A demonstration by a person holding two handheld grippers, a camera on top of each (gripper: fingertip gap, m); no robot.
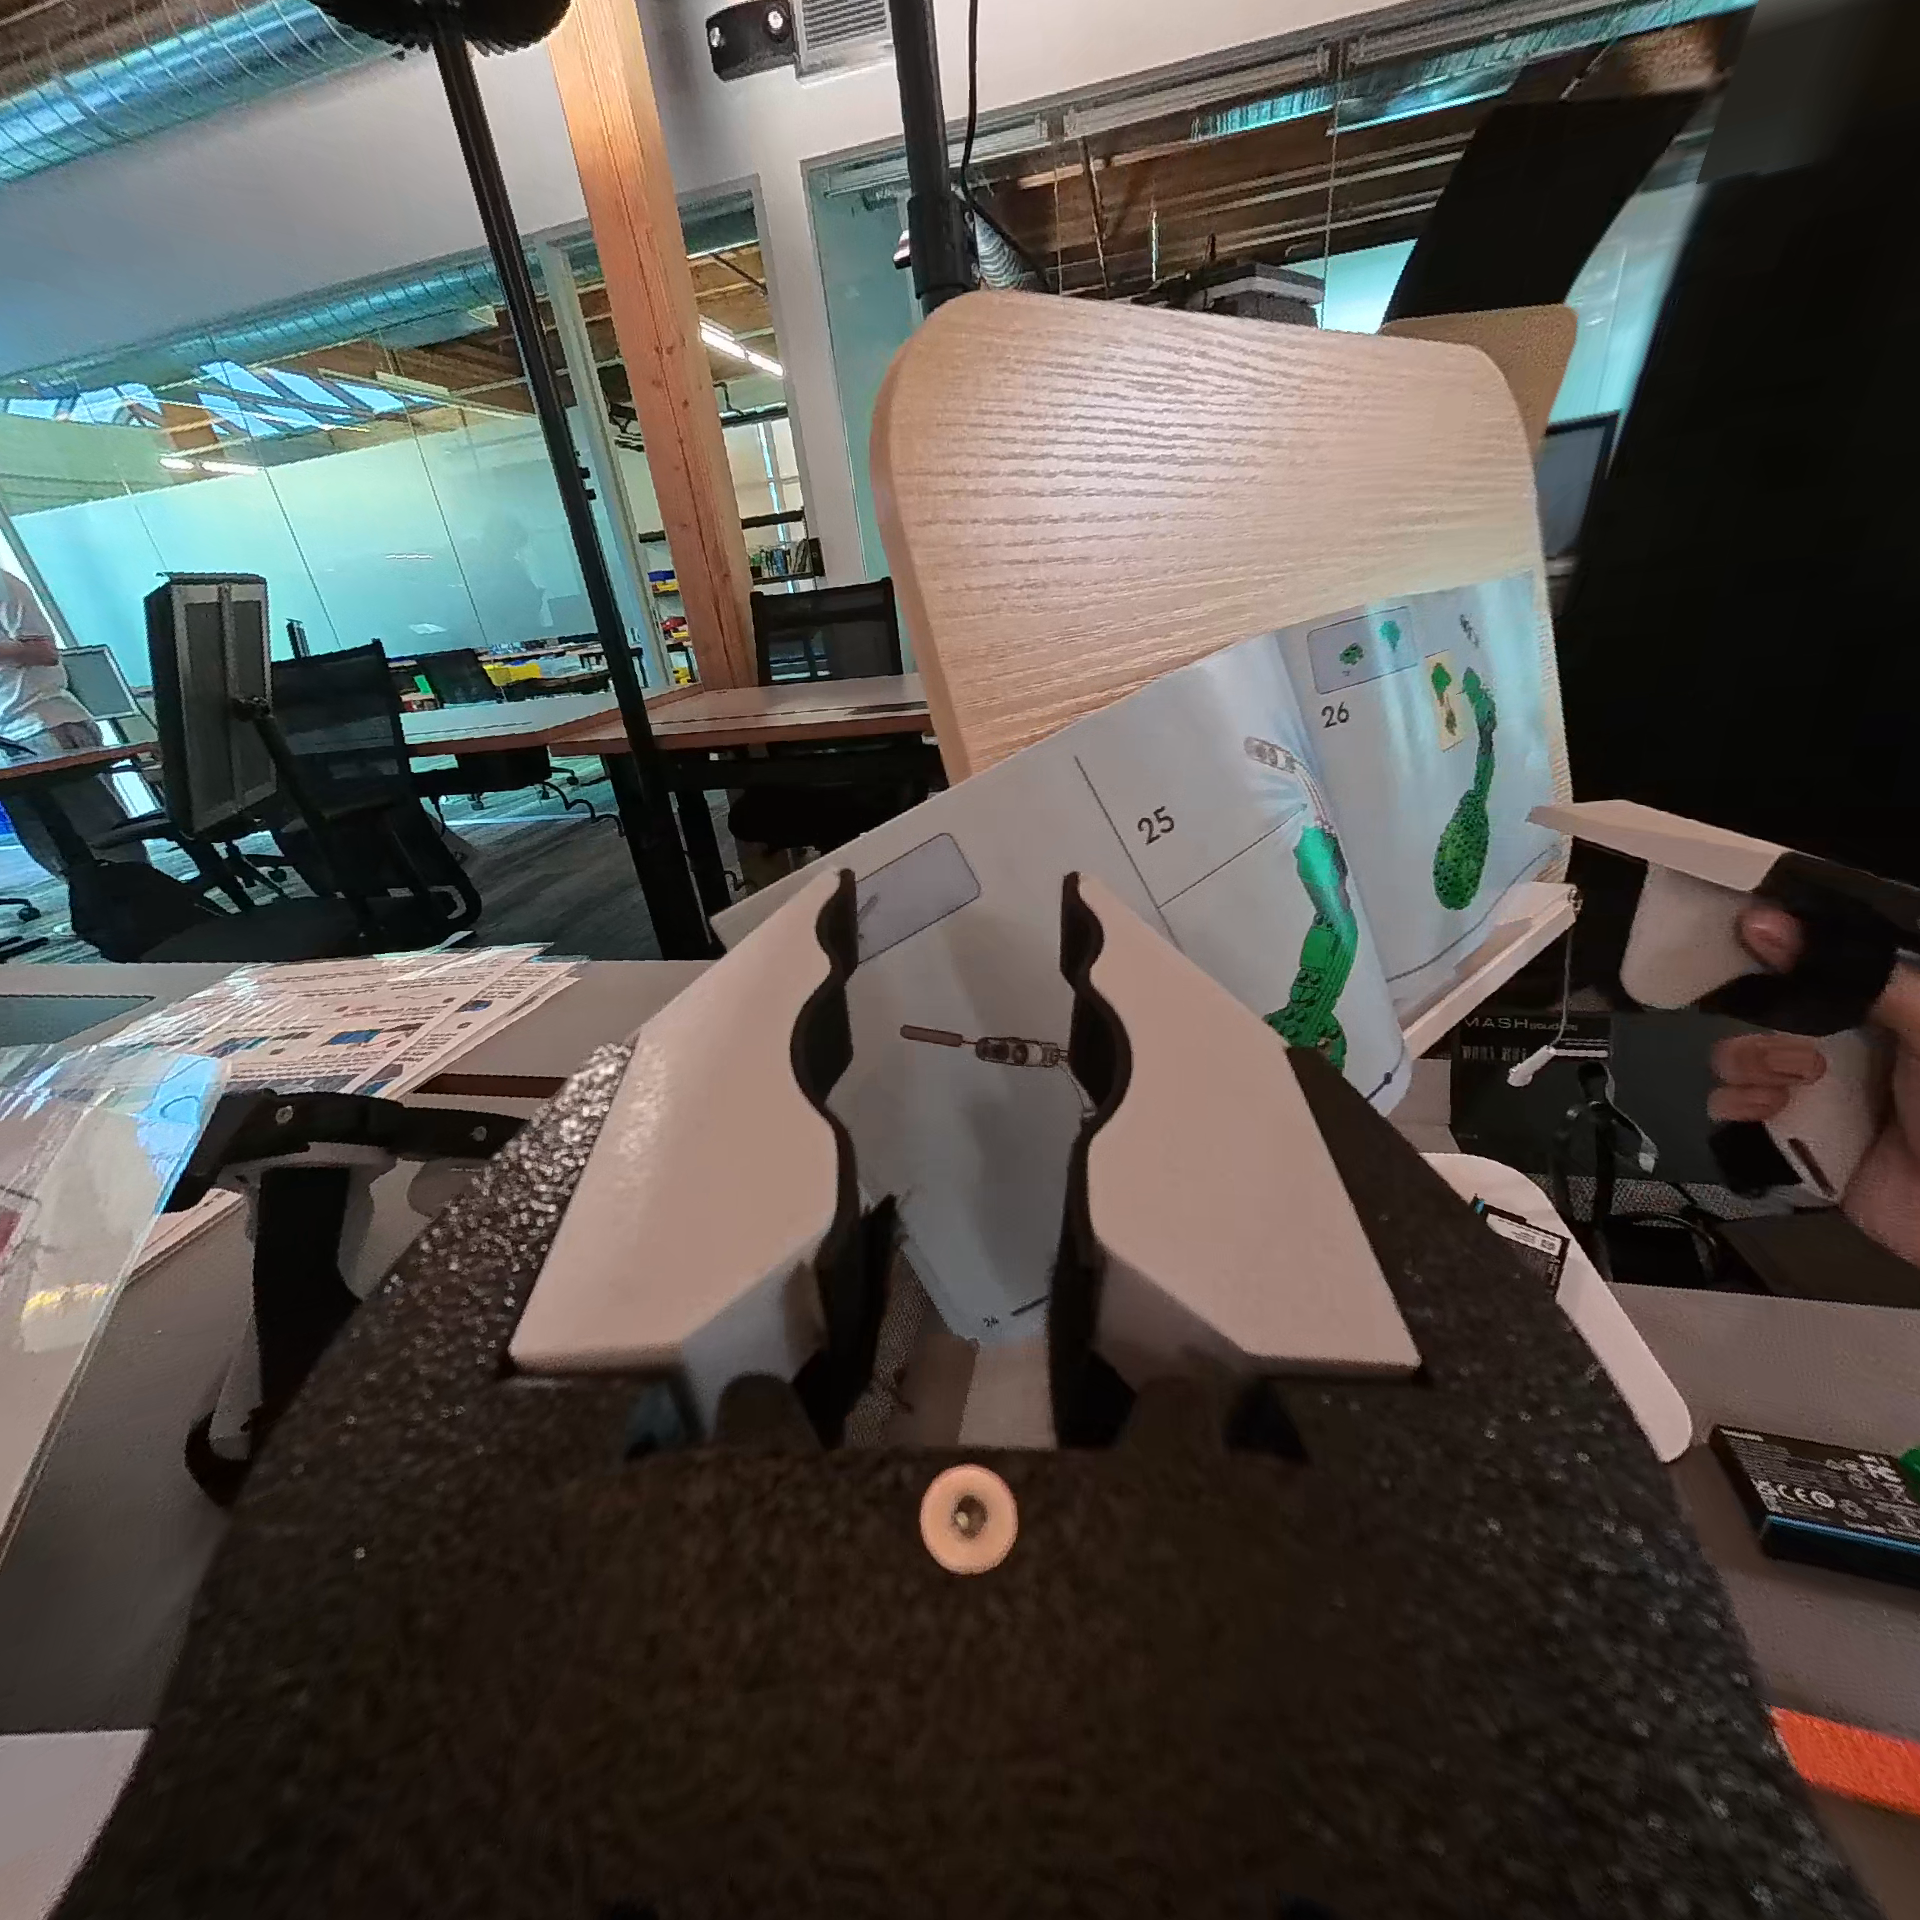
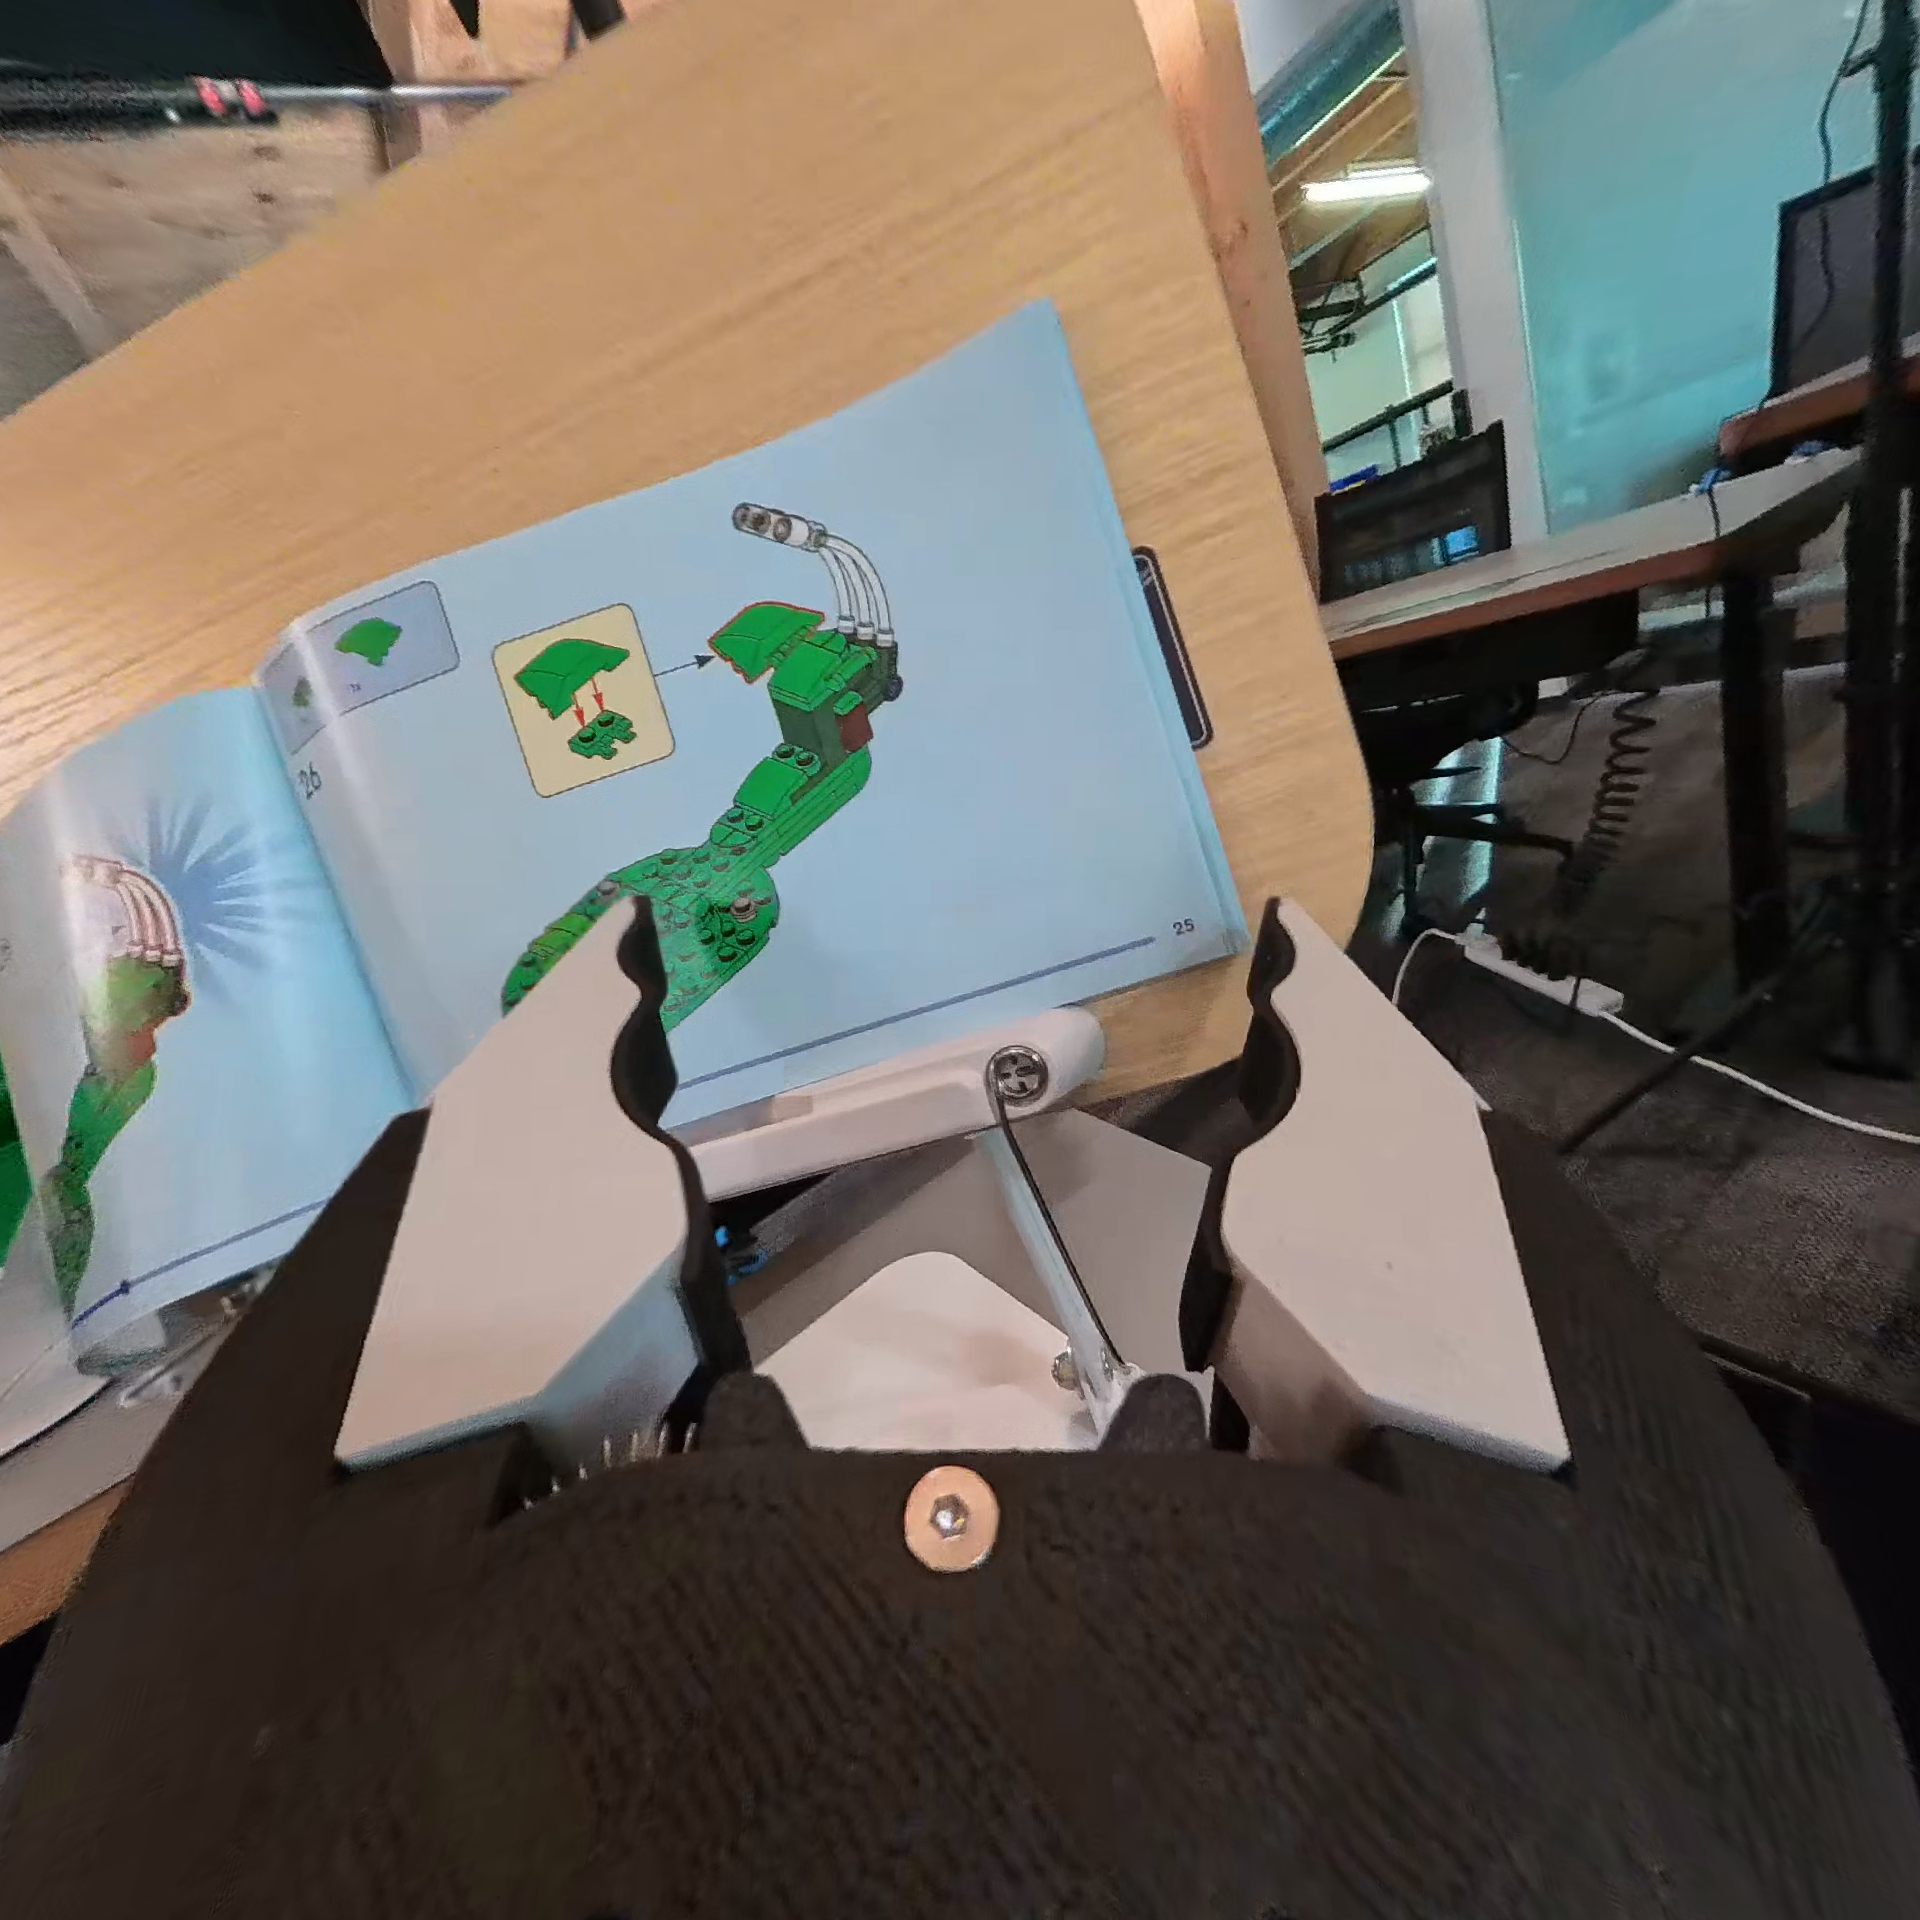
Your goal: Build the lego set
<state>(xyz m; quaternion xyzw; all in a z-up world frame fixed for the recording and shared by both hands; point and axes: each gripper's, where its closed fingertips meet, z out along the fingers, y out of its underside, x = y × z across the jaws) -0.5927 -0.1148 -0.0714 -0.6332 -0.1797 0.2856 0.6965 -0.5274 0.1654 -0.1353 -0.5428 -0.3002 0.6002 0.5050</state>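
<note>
An open instruction booklet (image 1: 1195,831) with pictures of a green model leans on a light wooden stand (image 1: 1195,499). My left gripper (image 1: 958,894) is open and empty, and points at the booklet's left page. A white finger (image 1: 1642,842) of the right gripper shows at the right edge, held by a gloved hand (image 1: 1829,956). In the right wrist view my right gripper (image 2: 958,920) is wide open and empty, just in front of the booklet's (image 2: 935,727) right page and the stand's white ledge (image 2: 935,1091). The only possible brick is a small green bit (image 1: 1910,1457) at the right edge.
Printed sheets in a clear sleeve (image 1: 343,1018) lie at the left. A black battery-like block (image 1: 1808,1496) and an orange strap (image 1: 1849,1766) lie at the right. A black tripod pole (image 1: 561,520) stands behind the table. Desks (image 2: 1558,582) and floor cables (image 2: 1662,1039) lie beyond. My right tips are roughly 25 centimeters from the black battery-like block (image 1: 1808,1496).
</note>
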